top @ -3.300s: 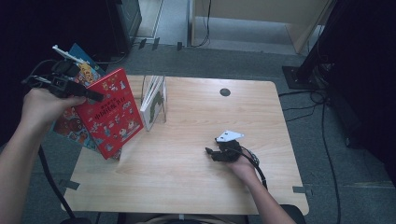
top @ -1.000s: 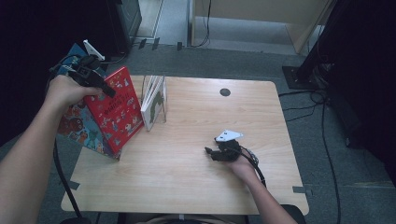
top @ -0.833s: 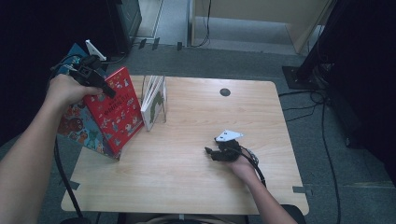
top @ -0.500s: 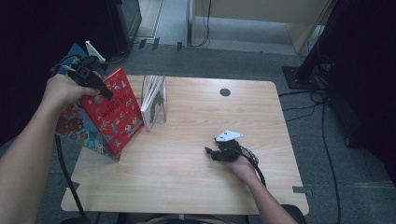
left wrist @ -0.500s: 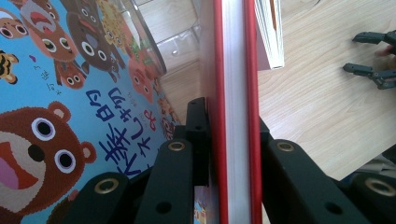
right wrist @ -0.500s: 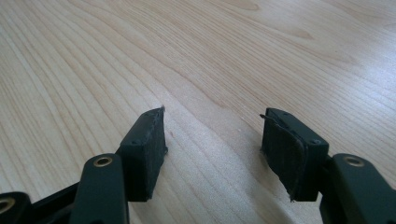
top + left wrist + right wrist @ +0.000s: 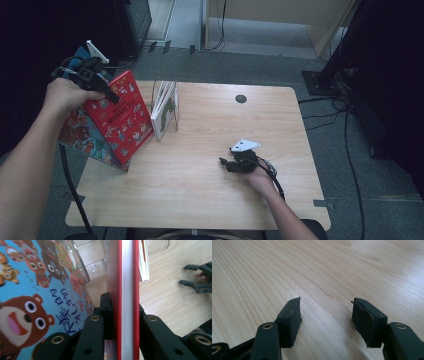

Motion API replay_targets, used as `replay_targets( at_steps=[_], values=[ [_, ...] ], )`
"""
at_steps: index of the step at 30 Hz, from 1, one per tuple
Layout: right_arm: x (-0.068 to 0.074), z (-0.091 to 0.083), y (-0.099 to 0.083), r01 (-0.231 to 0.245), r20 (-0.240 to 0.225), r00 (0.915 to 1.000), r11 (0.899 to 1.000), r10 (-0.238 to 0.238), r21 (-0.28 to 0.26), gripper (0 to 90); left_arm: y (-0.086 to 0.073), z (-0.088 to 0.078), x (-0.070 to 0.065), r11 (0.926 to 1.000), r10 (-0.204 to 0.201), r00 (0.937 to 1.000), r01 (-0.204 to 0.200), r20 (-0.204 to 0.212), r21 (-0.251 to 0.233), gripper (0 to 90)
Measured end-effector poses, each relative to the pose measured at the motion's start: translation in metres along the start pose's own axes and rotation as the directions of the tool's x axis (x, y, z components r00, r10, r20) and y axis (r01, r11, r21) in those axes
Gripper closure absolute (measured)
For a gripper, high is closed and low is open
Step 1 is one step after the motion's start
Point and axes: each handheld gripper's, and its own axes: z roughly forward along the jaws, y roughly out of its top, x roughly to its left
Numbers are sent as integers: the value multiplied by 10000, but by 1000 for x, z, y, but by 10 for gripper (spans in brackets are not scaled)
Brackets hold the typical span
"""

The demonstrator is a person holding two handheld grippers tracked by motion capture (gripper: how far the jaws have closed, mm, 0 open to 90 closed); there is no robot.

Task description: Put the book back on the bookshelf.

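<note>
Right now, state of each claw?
Left claw: shut on the red book, clamped across its edge.
Right claw: open, nothing between its jaws, low over the table.

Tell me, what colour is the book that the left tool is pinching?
Red. The book has a red cover with little pictures, seen best in the high view.
</note>
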Motion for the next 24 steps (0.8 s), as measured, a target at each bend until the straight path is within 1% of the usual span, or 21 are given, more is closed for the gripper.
replay_targets(
  at_steps=[2,6,9,12,18,19,24],
  values=[
    [0,0,0,5,-1,10000,10000,-5,-3,402,1,-2,2,9994,-270,9995,266,-155,-226,794],
    [0,0,0,-3,-1,10000,10000,3,-9,403,3,0,3,9985,-432,9985,421,-326,-341,793],
    [0,0,0,2,-1,10000,10000,-2,-10,403,6,1,4,9964,-657,9974,640,-302,-553,794],
    [0,0,0,-2,-3,10000,10000,2,-11,403,10,2,6,9948,-808,9965,794,-201,-644,794],
    [0,0,0,3,-5,10000,10000,-3,-10,403,16,7,8,9924,-964,9948,935,-334,-797,794],
    [0,0,0,-2,-3,10000,10000,2,-11,403,17,7,9,9910,-1045,9941,1016,-287,-869,794],
    [0,0,0,-2,3,10000,10000,2,2,403,23,9,13,9883,-1264,9919,1248,-131,-874,793]
  ],
)
